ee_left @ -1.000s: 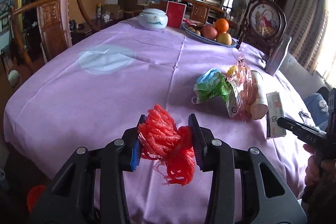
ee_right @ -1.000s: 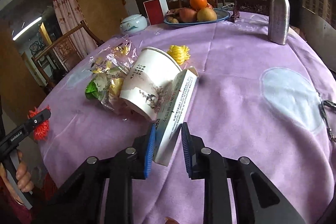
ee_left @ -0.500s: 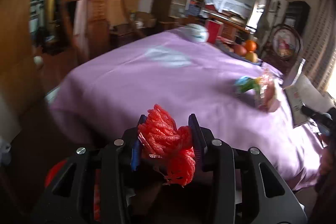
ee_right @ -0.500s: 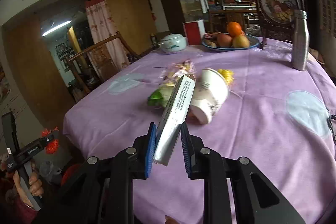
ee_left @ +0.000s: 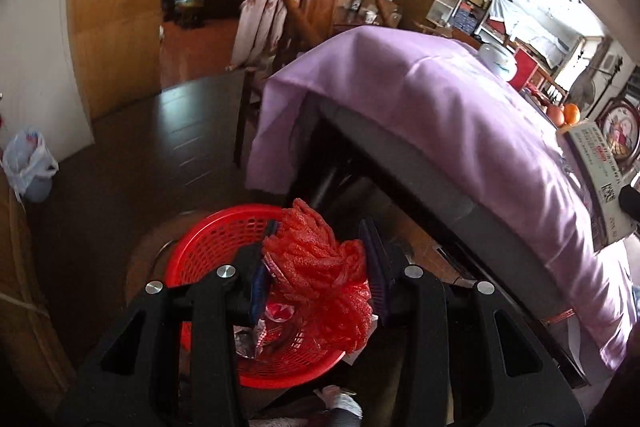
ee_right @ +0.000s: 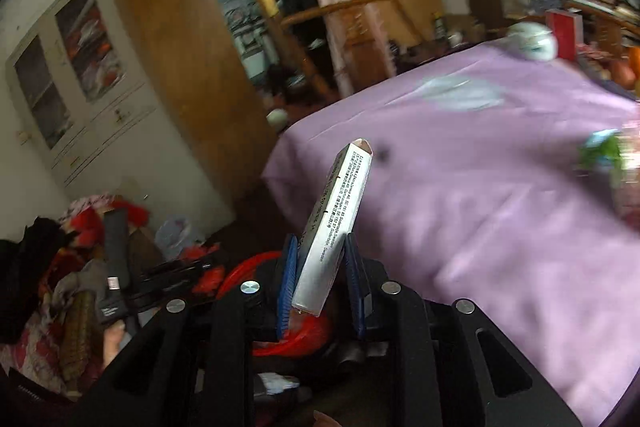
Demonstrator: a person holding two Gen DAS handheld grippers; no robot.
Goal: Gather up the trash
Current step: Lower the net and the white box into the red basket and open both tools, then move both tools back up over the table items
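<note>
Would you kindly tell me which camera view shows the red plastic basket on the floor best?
The left wrist view: the red plastic basket lies open below the left tool, mesh wall and crumpled contents visible. The right wrist view shows only blurred arcs of its rim beneath the right tool.

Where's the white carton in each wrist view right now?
Left wrist: white carton at the far right edge, level with the table's edge.
Right wrist: bottom centre, clamped upright between the right gripper fingers, tilted slightly right.
Shared landmark: red basket on the floor, seen behind the fingers in the right view.
</note>
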